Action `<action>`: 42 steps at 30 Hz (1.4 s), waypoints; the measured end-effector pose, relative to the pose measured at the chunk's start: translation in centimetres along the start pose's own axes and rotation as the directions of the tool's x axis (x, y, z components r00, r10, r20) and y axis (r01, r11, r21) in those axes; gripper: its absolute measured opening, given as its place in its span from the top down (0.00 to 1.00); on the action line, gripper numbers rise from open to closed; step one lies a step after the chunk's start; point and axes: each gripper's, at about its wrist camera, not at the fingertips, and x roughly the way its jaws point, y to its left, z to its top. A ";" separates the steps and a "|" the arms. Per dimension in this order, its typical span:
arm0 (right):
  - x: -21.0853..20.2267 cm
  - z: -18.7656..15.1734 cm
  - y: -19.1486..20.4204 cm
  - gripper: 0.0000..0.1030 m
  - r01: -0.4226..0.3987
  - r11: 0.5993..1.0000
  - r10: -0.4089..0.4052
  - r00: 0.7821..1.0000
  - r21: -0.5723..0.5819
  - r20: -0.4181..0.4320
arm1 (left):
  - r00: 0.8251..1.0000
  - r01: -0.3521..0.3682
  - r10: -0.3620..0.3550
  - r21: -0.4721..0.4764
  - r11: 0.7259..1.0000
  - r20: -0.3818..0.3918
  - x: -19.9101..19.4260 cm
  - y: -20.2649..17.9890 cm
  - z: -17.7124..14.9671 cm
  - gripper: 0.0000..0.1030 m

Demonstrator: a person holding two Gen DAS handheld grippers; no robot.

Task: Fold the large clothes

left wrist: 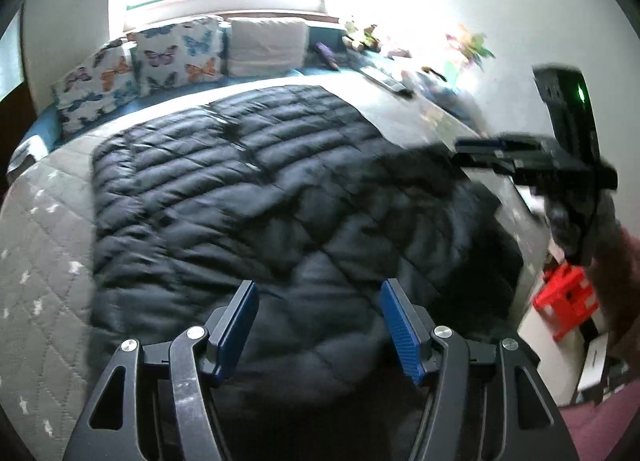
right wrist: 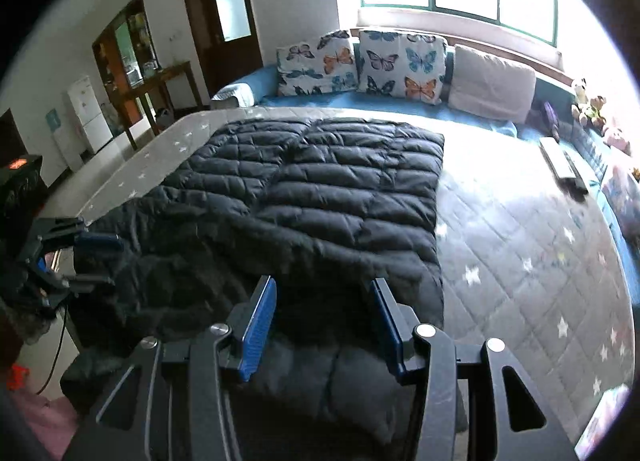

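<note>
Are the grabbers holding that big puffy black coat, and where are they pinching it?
Nothing is held. The left gripper and right gripper both stand open over the near end of the black puffer coat, with no fabric pinched.

Both grippers, left gripper (left wrist: 318,319) and right gripper (right wrist: 324,315), share black angular frames, silver round screws and ribbed blue pads (left wrist: 400,331); a blurred sleeve (left wrist: 618,285), possibly dull brownish-pink, at the edge.

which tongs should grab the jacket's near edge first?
Probably right. The right tongs hang open directly over the black puffer jacket's near hem, while the left tongs, also open, sit over its bunched part.
</note>
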 end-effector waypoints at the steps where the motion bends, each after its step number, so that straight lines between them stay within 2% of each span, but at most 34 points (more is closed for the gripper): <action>1: 0.4 0.3 0.1 0.48 0.000 1.000 0.000 1.000 -0.003 -0.003 | 1.000 -0.016 0.016 -0.023 1.000 0.008 -0.3 0.9 0.2 0.36; 4: 2.5 0.3 0.3 0.48 -0.006 1.000 0.006 0.999 -0.012 -0.038 | 0.999 -0.052 0.053 -0.117 0.992 0.012 -0.9 4.3 0.4 0.35; 7: 5.2 -0.7 -0.1 0.48 0.019 0.999 -0.023 0.993 -0.028 -0.120 | 0.997 -0.082 0.081 -0.176 0.981 -0.012 -0.6 7.1 -0.3 0.35; 10: 6.2 -1.8 -0.4 0.48 0.002 0.999 -0.007 0.991 -0.035 -0.134 | 0.998 -0.057 0.054 -0.204 0.977 -0.020 0.0 8.5 -1.5 0.34; 15: 6.1 -2.2 -0.8 0.48 -0.018 0.999 0.014 0.992 -0.028 -0.122 | 0.994 -0.112 0.110 -0.126 0.986 -0.022 1.7 7.4 -2.4 0.29; 21: 5.9 -2.6 -0.3 0.49 0.008 0.997 -0.017 0.993 -0.070 -0.118 | 0.990 -0.139 0.138 -0.080 0.987 -0.022 2.7 6.2 -2.7 0.28; 26: 5.8 -2.7 0.1 0.49 0.027 0.994 -0.039 0.994 -0.109 -0.106 | 0.969 -0.242 0.242 0.003 0.970 -0.047 3.6 4.2 -2.7 0.28; 30: 5.6 -2.8 0.6 0.49 0.052 0.987 -0.068 0.993 -0.154 -0.098 | 0.967 -0.248 0.248 0.003 0.969 -0.054 3.8 4.3 -2.6 0.28; 34: 5.7 -3.0 1.8 0.49 0.103 0.969 -0.130 0.986 -0.223 -0.108 | 0.953 -0.297 0.300 0.057 0.953 -0.054 4.2 3.4 -2.7 0.28; 37: 5.7 -3.2 1.9 0.49 0.105 0.962 -0.135 0.985 -0.252 -0.104 | 0.944 -0.321 0.326 0.090 0.943 -0.049 4.4 2.9 -2.9 0.28; 42: 5.8 -3.5 2.2 0.49 0.120 0.954 -0.150 0.985 -0.274 -0.089 | 0.941 -0.330 0.335 0.098 0.939 -0.044 4.7 2.8 -2.9 0.28</action>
